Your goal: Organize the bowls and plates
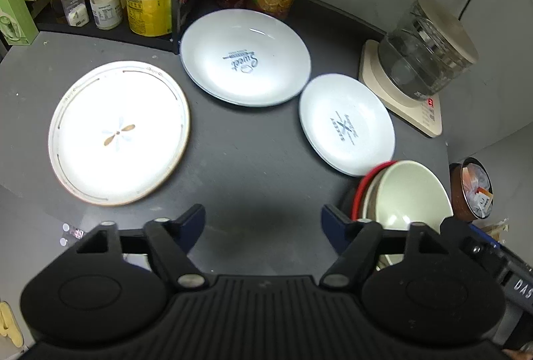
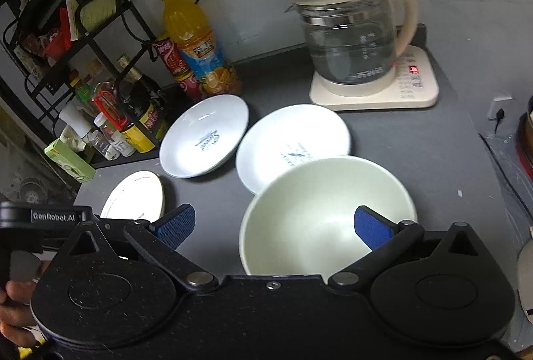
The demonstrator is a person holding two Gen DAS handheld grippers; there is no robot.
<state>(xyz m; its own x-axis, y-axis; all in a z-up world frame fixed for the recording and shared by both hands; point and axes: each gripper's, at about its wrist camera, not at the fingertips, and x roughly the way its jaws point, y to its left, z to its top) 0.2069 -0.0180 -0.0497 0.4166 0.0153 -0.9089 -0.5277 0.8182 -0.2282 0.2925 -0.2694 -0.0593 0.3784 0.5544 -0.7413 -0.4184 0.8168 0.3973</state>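
Three plates lie flat on the dark bench (image 1: 253, 160): the flower plate (image 1: 118, 133) far left, the big white plate (image 1: 245, 57) at the back, and the small white plate (image 1: 346, 123) just beside it, with its near edge tucked behind the pale bowl (image 2: 328, 213). The left gripper (image 1: 263, 223) hangs with jaws wide apart over the bare middle of the bench, holding nothing. The right gripper (image 2: 273, 223) has jaws wide apart too, one blue pad inside the bowl, one outside its left rim.

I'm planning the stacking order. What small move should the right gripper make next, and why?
Probably close the right gripper on the pale green bowl: its jaws are open, one blue pad inside the bowl, the other outside its near rim.
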